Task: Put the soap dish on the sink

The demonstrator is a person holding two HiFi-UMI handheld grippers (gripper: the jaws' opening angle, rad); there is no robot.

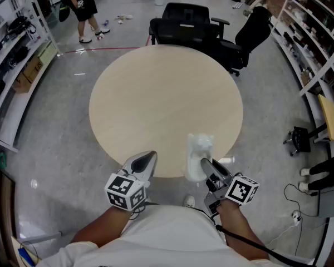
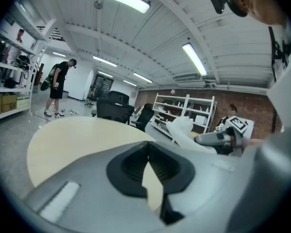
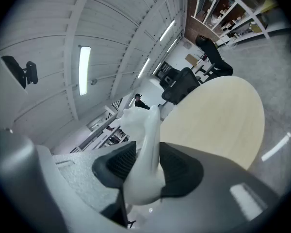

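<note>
From your head camera, both tools hover at the near edge of the round table [image 1: 166,102], your right gripper [image 1: 205,165] pointing the white soap dish [image 1: 199,148] out over the tabletop. Only the right gripper view shows the hold itself: both black pads [image 3: 180,168] are clamped against the dish's sides, and it stands on edge between them. Your left gripper [image 1: 147,160] carries nothing; its own view shows the jaws brought together at the tips, bare table showing below them. That view also catches the dish side-on, with black office chairs [image 2: 115,109] beyond the table.
</note>
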